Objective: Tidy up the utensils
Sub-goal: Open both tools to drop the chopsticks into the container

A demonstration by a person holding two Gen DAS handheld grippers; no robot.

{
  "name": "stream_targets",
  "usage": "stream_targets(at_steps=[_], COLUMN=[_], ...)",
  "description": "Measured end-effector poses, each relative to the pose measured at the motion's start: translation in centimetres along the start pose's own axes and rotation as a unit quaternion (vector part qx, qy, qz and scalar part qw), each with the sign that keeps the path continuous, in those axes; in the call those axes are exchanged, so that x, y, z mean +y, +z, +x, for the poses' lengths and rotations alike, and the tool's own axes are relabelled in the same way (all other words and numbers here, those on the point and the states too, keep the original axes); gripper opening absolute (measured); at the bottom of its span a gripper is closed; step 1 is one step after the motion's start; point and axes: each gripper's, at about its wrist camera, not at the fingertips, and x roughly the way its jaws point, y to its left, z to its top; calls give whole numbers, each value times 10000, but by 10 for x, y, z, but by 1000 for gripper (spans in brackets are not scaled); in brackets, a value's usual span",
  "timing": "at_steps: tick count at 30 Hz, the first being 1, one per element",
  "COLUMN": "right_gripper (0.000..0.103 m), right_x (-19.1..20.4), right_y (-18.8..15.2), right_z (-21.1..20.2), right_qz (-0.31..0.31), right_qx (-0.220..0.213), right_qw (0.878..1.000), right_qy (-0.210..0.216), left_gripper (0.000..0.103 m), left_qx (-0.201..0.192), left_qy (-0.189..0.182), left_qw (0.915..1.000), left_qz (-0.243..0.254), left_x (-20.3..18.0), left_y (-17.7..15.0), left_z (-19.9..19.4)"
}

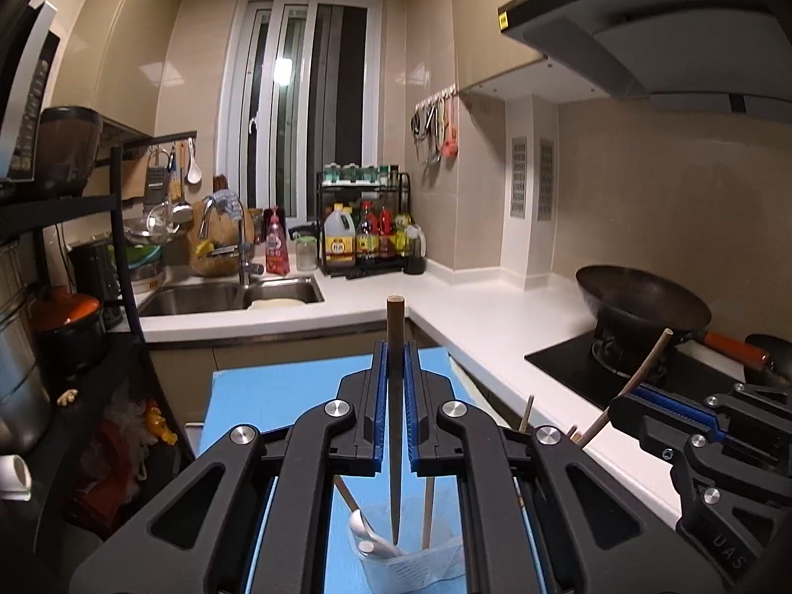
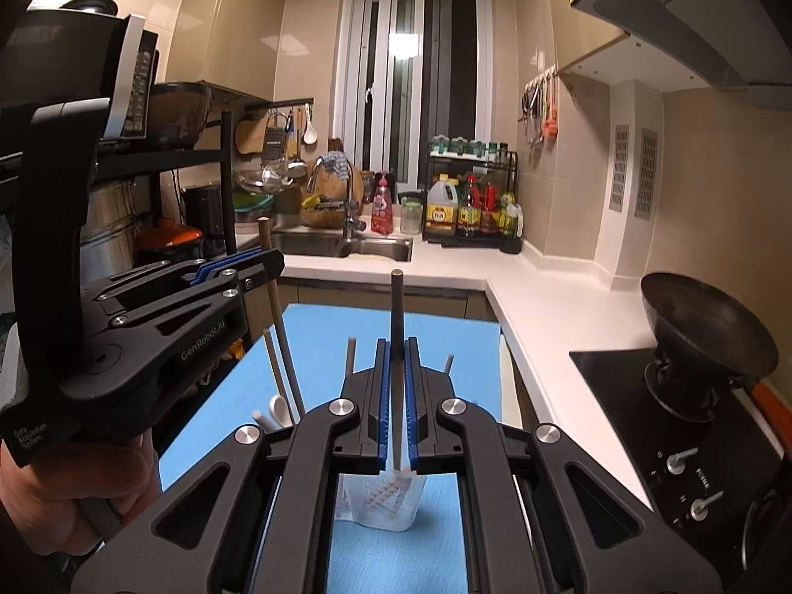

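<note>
Blue mat (image 2: 346,326) covers the small work surface in front of the white L-shaped kitchen counter (image 1: 475,317), and everything the task concerns sits on it. On the mat stand two clear plastic cups: one (image 1: 411,564) below the left gripper, already holding a white spoon (image 1: 364,527) and at least one upright stick, and another (image 2: 381,500) below the right gripper.

Left gripper (image 1: 396,391) is clamped on a long dark-brown chopstick (image 1: 395,425), held nearly upright with its pointed tip hanging just inside the mouth of its cup. Right gripper (image 2: 397,396) is closed on a second dark stick (image 2: 397,317), also upright; its lower end hangs over the second cup, and whether it has touched the bottom I cannot tell. A few other thin sticks rise near that cup, but which container holds them is unclear.

The step in hand looks like lowering each stick into its cup. To do it well, I judge each stick should stay vertical and centred over the opening, descending slowly so the tip clears the spoon and the light cup is not knocked sideways. Release should come only once the tip rests on the bottom, then the jaws lift straight up.
</note>
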Motion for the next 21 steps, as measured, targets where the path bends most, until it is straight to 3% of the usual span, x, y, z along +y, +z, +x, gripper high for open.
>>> stream_targets(at_steps=[2, 3, 4, 6, 8, 12, 14, 15, 19, 21], right_gripper=[13, 15, 20, 33, 44, 50, 59, 61, 92, 97], right_x=[0, 0, 0, 0, 1, -1, -2, -3, -5, -6], right_y=[-7, -10, -14, -19, -24, -40, -51, -59, -88, -103], right_z=[6, 8, 8, 3, -5, -28, -38, -44, -59, -60], right_qz=[68, 85, 88, 112, 131, 179, 226, 250, 375, 357], right_qx=[129, 194, 215, 198, 137, 6, -38, -53, -182, -289], right_qw=[9999, 9997, 9997, 9997, 9998, 9998, 9997, 9997, 9990, 9983], right_qy=[45, 93, 92, 75, 76, 43, 52, 13, -191, -371], left_gripper=[7, 15, 34, 45, 45, 45, 46, 48, 63, 70], left_qx=[135, 200, 263, 197, 155, 142, 177, 228, 518, 706], left_qy=[-41, -76, -97, -81, -93, -49, 28, 50, 208, 271], left_qw=[9999, 9998, 9996, 9998, 9998, 9996, 9995, 9993, 9978, 9960], left_qz=[-24, -42, -47, -56, -106, -250, -258, -276, -349, -476], left_x=[-1, 0, 0, 1, 5, 15, 18, 20, 26, 28], left_y=[-9, -13, -17, -20, -21, -31, -39, -46, -79, -99], left_z=[4, 5, 5, -3, -15, -44, -56, -64, -80, -83])
